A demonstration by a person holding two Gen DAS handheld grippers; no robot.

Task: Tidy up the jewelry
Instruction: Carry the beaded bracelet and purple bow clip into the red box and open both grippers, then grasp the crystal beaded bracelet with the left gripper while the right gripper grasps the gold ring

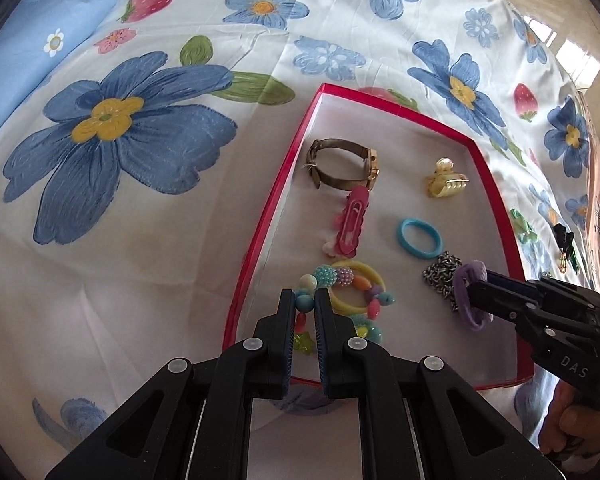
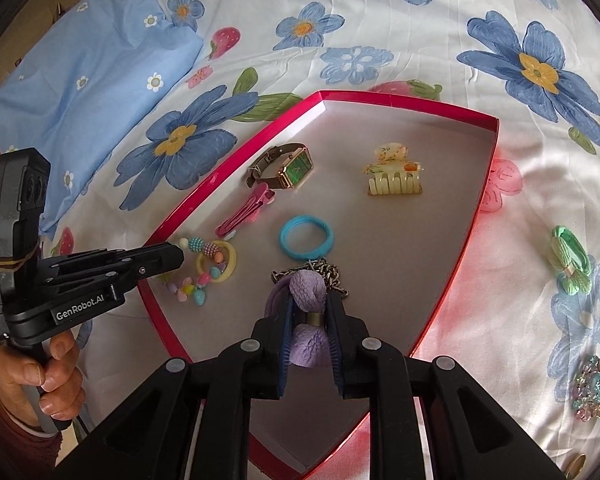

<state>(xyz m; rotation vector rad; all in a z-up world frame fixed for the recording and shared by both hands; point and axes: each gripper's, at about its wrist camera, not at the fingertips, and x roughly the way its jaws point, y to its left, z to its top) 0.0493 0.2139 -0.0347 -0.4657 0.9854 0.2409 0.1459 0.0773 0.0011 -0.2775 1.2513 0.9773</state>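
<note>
- Left gripper (image 1: 305,304): jaws nearly together, pinching the beaded bracelet (image 1: 342,298) at the near left of the red tray (image 1: 260,240).
- Right gripper (image 2: 310,332): jaws pinching the purple hair tie (image 2: 306,300) above the chain (image 2: 324,272) in the tray.
- Watch (image 2: 284,168), pink clip (image 2: 246,212), blue ring (image 2: 306,238) and claw clip (image 2: 394,174) lie in the tray on the bed.

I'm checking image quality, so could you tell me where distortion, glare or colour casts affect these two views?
Left wrist view: fisheye bends the red tray edges, dark corner vignetting, window glare upper right. Right wrist view: same bowing, and a pink cast from the tray spills onto the flowered sheet; jewelry stays sharp in both.
</note>
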